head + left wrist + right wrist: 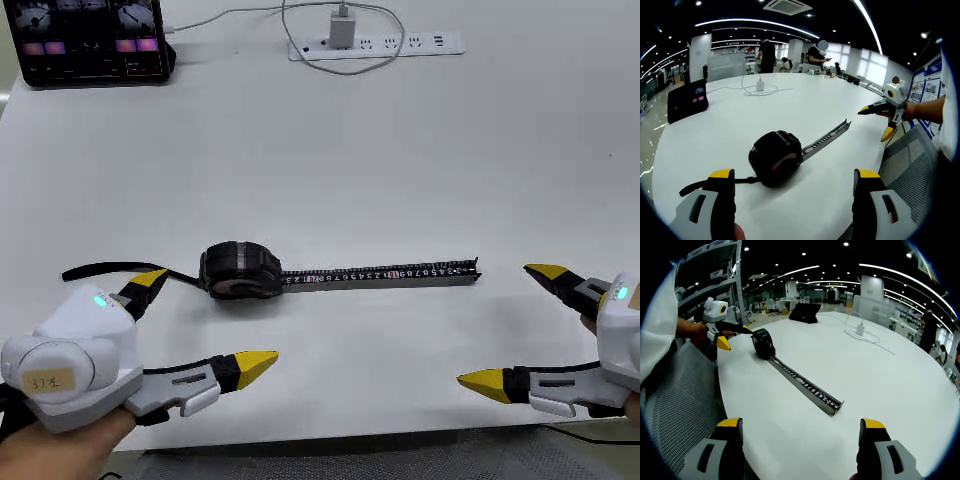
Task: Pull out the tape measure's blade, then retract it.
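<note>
Our left gripper [205,320] and right gripper [512,325] had fingers wide, empty; the tape measure [240,270] lay just ahead of the left fingers, its blade [385,273] ending before the right. Unheld, we feared, it could skid on retraction

Matt white table [400,160], black rubbery tape measure [240,270] — dark printed blade [385,273]

White counter [350,170]. Dark tablet [95,40] at far left, screen lit. White power strip [400,44] far centre, charger [342,30] plugged in, white cable [284,25] looped beside.
</note>
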The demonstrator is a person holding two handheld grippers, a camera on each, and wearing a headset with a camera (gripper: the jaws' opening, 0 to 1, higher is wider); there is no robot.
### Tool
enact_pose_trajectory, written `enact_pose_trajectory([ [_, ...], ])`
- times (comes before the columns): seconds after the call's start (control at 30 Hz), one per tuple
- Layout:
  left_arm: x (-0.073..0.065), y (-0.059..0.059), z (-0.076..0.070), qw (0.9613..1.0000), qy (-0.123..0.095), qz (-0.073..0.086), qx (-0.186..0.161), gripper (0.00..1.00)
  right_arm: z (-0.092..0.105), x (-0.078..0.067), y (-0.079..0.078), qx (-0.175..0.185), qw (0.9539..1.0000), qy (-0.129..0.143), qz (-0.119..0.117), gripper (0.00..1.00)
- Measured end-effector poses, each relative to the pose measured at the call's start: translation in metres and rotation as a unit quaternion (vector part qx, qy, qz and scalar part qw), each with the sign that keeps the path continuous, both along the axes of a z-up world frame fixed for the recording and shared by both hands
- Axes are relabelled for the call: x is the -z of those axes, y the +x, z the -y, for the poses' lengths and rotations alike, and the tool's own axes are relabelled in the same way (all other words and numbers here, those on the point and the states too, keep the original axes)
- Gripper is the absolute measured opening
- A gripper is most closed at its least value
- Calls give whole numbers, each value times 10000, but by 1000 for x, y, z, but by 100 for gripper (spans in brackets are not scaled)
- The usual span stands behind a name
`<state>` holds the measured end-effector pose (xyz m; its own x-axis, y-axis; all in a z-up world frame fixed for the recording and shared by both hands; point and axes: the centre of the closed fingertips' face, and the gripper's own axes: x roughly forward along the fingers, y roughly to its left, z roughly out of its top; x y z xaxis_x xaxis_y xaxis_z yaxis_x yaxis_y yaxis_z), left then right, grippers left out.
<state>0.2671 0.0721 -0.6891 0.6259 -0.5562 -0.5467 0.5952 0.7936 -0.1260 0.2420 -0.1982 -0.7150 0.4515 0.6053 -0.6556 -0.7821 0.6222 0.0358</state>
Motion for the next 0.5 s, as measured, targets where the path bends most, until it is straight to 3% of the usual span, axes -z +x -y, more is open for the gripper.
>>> enact_pose_trajectory([
  [0.5, 10, 12, 20, 9996, -146, -149, -166, 95, 2, -2, 4, 53, 10000, 66, 22, 96],
])
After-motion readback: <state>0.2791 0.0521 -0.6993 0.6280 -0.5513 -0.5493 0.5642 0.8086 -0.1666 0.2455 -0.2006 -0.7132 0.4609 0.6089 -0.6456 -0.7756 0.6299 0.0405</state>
